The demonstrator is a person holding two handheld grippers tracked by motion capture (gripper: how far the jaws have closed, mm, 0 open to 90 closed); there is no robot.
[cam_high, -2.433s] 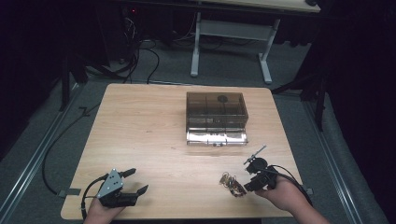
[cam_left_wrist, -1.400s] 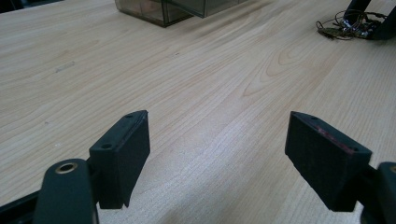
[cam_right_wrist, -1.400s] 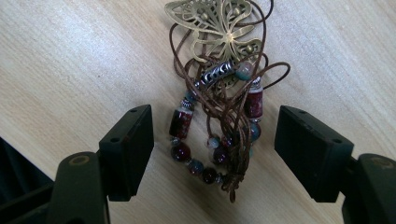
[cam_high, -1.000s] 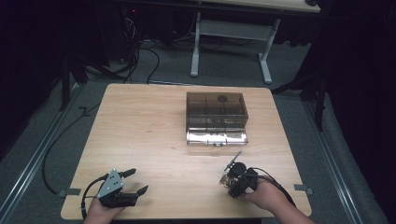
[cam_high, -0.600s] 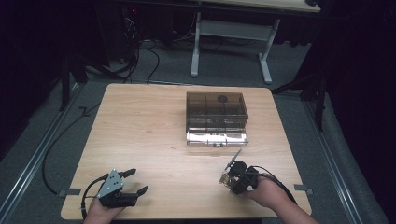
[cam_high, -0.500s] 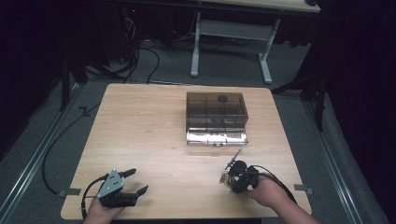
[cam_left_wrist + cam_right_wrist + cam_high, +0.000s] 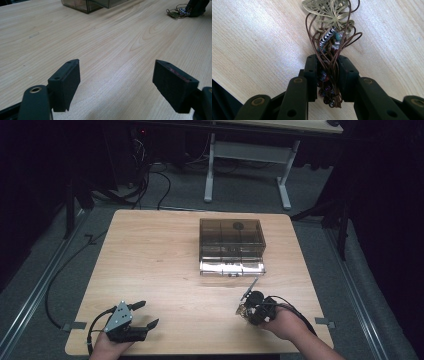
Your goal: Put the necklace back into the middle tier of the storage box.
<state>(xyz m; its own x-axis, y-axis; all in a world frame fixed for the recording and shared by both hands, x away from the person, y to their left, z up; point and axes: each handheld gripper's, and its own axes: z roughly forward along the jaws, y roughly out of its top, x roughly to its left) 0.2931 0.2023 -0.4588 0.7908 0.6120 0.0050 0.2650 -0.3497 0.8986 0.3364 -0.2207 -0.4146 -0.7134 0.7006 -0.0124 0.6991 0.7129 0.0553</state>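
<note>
**Beaded cord caught in right gripper at the desk's near edge**

A pale wood-grain desk [image 7: 165, 255] stands on grey carpet in a dark room, a second white-legged table [image 7: 247, 157] behind it and cables [image 7: 150, 180] trailing across the floor. A smoky clear drawer box [image 7: 231, 240] sits right of centre, its lowest drawer pulled out toward the person.

From above, the right gripper [image 7: 246, 309] sits low on the desk near the front right corner, over a small tangle that is hard to read at that distance. The right gripper view brings it close: the jaws, just closing, pinch a beaded necklace [image 7: 329, 45] of brown cords, dark beads between the pads, a brass filigree pendant [image 7: 324, 8] lying on the wood beyond. The left gripper view catches the same bundle [image 7: 178, 12] far off across bare wood.

The left gripper [image 7: 142, 315] rests near the front left corner, jaws wide apart and holding nothing. Broad open wood lies between the two grippers and up to the box; both hands sit close to the near edge.
</note>
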